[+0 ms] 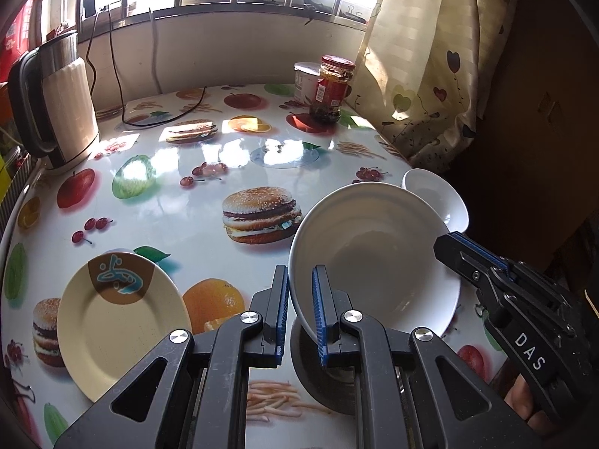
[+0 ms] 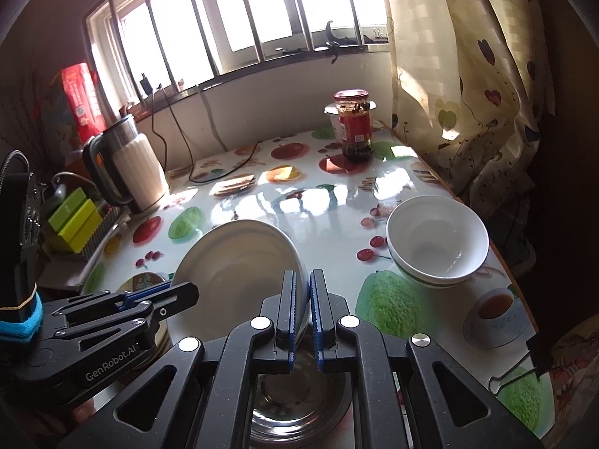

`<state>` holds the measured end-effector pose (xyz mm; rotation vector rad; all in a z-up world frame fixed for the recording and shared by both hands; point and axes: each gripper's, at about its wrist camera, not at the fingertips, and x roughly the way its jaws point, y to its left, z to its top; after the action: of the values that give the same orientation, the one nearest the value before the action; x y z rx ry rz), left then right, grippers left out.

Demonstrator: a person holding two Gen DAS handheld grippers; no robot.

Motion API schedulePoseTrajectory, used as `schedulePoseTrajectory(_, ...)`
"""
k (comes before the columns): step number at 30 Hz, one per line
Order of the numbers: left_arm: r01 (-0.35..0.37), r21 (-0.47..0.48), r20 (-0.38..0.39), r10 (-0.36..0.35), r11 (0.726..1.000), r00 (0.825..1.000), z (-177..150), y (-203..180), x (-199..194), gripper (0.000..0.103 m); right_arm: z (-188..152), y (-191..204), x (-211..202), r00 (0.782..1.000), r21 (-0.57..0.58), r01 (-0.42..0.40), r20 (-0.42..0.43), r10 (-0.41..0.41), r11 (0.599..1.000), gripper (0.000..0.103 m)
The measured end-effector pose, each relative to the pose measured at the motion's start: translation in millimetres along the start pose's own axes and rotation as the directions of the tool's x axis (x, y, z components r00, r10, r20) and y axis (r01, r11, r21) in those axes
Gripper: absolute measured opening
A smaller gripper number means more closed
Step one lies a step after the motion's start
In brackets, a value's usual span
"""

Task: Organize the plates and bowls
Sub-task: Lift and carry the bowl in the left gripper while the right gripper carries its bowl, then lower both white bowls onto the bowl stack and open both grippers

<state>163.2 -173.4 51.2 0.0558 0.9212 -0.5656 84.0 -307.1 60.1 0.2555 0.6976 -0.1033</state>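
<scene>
Both grippers hold one large white bowl (image 1: 378,258), tilted and lifted above a steel bowl (image 2: 299,408) at the table's near edge. My left gripper (image 1: 300,299) is shut on the bowl's left rim. My right gripper (image 2: 303,307) is shut on its right rim, and the same bowl (image 2: 239,273) shows in the right wrist view. The right gripper also shows in the left wrist view (image 1: 449,247), and the left gripper in the right wrist view (image 2: 187,292). A cream plate (image 1: 119,321) with a brown and blue motif lies to the left. Two stacked white bowls (image 2: 438,239) stand at the right.
A kettle (image 1: 60,101) stands at the far left with its cord (image 1: 164,119) across the table. A red-lidded jar (image 1: 331,89) and a white tub (image 1: 305,82) stand at the far right by the curtain (image 1: 430,56). Green boxes (image 2: 75,220) sit left of the table.
</scene>
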Motion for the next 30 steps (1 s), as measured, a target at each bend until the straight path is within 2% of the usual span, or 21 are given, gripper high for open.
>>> schedulePoseTrajectory(13,0.011,0.017,-0.028,-0.010,1.000,1.000,-18,-11,1,0.013,-27,-11,-10,1.000,0.039,0.013,-0.021,-0.012,0.999,0.009)
schedulePoseTrajectory(30,0.019,0.022,-0.053,-0.018,1.000,0.998,-33,-13,-1,0.013,-44,-13,-20,0.999,0.067,0.017,-0.035,-0.015,0.998,0.009)
